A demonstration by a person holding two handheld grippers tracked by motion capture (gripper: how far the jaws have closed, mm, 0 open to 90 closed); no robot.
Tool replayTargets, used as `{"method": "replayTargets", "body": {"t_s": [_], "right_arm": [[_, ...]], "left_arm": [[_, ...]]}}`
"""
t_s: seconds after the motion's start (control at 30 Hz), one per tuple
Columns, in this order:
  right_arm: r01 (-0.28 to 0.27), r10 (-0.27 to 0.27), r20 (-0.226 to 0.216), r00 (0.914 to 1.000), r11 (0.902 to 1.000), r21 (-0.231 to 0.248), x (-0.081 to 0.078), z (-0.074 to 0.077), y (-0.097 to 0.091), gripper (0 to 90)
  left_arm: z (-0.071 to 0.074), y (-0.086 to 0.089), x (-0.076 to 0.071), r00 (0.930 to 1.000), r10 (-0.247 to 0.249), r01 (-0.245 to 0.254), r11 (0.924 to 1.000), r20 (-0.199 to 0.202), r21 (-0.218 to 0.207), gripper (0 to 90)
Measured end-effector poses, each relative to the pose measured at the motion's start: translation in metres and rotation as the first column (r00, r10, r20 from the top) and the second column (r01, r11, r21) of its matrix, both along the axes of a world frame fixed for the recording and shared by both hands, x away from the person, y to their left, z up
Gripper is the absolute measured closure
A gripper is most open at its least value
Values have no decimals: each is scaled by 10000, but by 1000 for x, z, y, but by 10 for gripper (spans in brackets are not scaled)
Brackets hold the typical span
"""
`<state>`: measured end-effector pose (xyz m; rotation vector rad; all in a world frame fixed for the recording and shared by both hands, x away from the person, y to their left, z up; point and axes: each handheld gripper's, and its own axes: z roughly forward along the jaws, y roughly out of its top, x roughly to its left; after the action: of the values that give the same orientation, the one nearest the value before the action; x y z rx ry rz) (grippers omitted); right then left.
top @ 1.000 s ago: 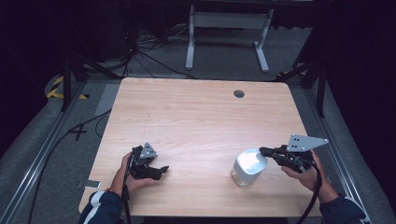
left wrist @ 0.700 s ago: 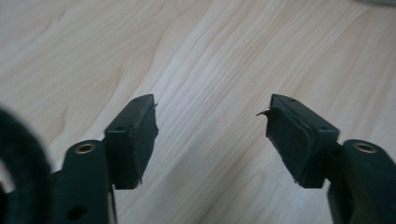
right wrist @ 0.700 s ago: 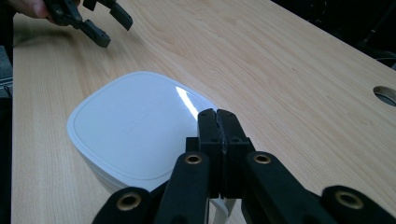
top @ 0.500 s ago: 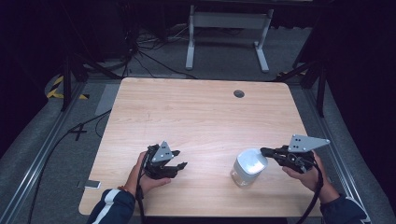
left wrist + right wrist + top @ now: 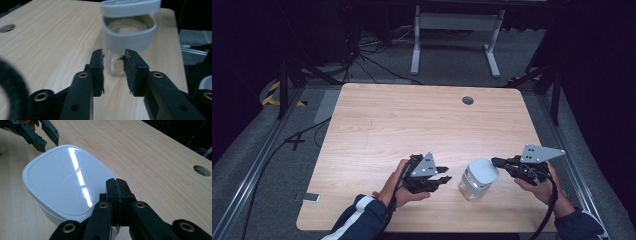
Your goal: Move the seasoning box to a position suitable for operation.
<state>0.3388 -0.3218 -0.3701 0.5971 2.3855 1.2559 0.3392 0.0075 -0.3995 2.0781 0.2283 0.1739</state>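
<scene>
Standing alone on table (image 5: 377, 120): jar (image 5: 477, 179); left hand-held gripper (image 5: 444, 178) closing, empty; right hand-held gripper (image 5: 496, 161) clamped shut at lid.

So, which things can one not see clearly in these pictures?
- Right gripper: whether its shut jaws pinch the lid's edge; the jaws hide it.
- Jar: contents unclear, glass blurred in the left gripper view.
- Left gripper: its pads too small in the high view.

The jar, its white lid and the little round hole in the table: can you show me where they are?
jar (image 5: 471, 188), high view, on its clear glass side.
white lid (image 5: 66, 183), right gripper view, on its flat top.
round hole (image 5: 468, 100), high view, at its middle.
</scene>
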Motion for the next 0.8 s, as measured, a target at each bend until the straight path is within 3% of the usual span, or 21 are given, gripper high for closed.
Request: {"method": "replayTargets", "body": {"t_s": [0.27,0.5,0.53,0.77,0.8], "right_arm": [[-63,63,-29,10000,10000,56,1,0,0,900],[-108,108,-31,9999,9999,67,1,0,0,900],[-109,109,-31,9999,9999,69,1,0,1,900],[-115,116,-41,9999,9999,86,2,-1,0,900],[-113,114,-72,9999,9999,106,2,-1,0,900]], "left_arm": [[3,-22,4,9998,-166,164,9997,106,187,880],[5,-30,9,9999,-57,52,9990,107,455,896],[5,-32,10,9997,-35,20,9979,234,645,896],[8,-36,14,9998,79,-88,9989,207,450,889],[10,-37,14,9994,112,-130,9985,342,527,884]]}}
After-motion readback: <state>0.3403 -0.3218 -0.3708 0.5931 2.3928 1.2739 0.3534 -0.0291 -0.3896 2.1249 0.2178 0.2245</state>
